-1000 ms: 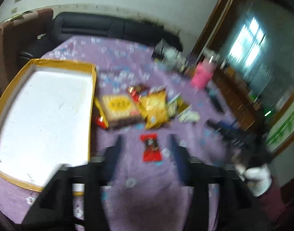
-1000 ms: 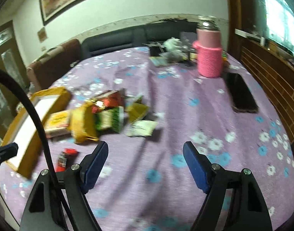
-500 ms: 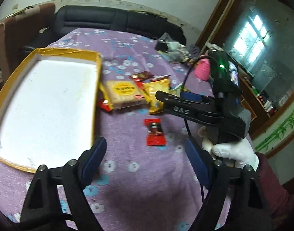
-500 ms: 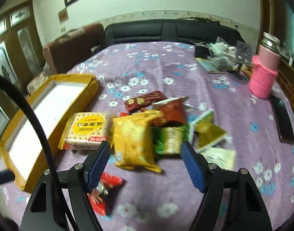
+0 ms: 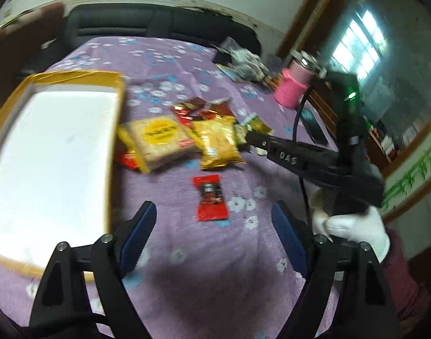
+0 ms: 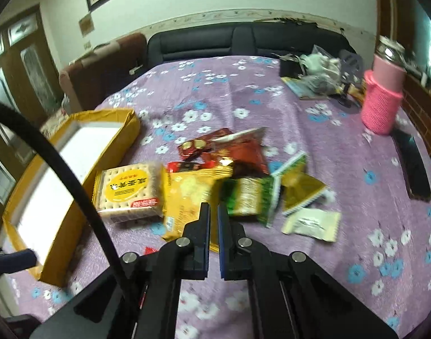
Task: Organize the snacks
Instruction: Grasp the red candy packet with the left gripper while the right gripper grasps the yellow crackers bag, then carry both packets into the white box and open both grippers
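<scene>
Purple floral cloth covers the table in both views. At 9 o'clock in the left wrist view lies the yellow-walled tray with a white floor; nothing is seen in it. Just right of its wall, toward centre, sits the cracker pack with a round yellow label, a red wrapper edge showing under its lower left corner. Touching its right side is the yellow snack bag, with dark red packets behind it at 12 o'clock. Alone on the cloth, below the pile and apart from it, lies a small red sachet, in line with the gap of the left gripper, whose blue-padded fingers stand wide apart and hold nothing. At 3 o'clock the right gripper reaches in from a white-gloved hand, its tip at the yellow bag's right edge. In the right wrist view the right gripper has its pads nearly together over the yellow snack bag; whether they pinch its wrapper cannot be told. Right of it lie a green packet, a gold sachet and a white sachet. At 2 o'clock stands a pink-sleeved bottle, with a dark phone below it at 3 o'clock.
</scene>
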Available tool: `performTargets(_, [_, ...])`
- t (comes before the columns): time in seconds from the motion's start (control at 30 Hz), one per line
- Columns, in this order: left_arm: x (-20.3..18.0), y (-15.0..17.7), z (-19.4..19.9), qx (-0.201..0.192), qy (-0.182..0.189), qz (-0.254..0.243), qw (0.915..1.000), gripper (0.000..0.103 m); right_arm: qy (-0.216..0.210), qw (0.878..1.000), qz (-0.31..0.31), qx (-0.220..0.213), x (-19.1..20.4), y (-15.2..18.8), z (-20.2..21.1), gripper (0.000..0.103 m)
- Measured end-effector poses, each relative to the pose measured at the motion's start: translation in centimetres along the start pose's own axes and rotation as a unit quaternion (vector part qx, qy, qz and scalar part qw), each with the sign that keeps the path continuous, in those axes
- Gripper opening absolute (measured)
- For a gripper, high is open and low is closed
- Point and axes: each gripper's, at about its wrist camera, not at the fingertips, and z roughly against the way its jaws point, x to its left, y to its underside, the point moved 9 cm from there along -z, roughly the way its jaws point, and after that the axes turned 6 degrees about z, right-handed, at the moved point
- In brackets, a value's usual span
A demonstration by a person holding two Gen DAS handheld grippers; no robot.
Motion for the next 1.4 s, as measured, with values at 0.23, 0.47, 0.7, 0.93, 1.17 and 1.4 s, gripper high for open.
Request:
performTargets(0.23, [-1.0, 0.2, -7.1, 0.066, -0.061, -0.066, 0.9938, 0.057, -0.023, 0.998, -0.052, -0.006, -3.0, 1.5, 0.5, 0.016])
performTargets(0.47, [-0.9, 1.5, -8.9, 0.079, -0.089, -0.095, 0.9884, 0.031, -0.025, 0.997, -0.073, -0.01, -5.5, 2.4, 1.4, 0.023])
performTargets(0.7, [-0.3, -0.2, -5.5, 0.036, -0.065, -0.056, 0.9957, 0.031, -0.062, 0.996, -0.069, -0.013, -4.1, 1.5, 0.9, 0.034])
performTargets(0.93, [1.2, -1.5, -0.8, -0.008, -0.059, -0.027, 0.9978, 0.031, -0.014, 1.0, 0.003, 0.008, 0.7, -1.0, -2.0, 0.053])
performTargets(1.17, [4.9, -2.1, 2.4, -0.037, -0.077, 0.006, 0.9964, 0.031, 0.064, 0.996, 0.048, 0.047, 2.8, -0.4, -5.5, 0.052])
performTargets(1.4, [8.3, -1.8, 4.6, -0.056, -0.08, 0.04, 0.9943, 0.031, 0.069, 0.996, 0.034, 0.034, 2.4, 0.3, -3.9, 0.043])
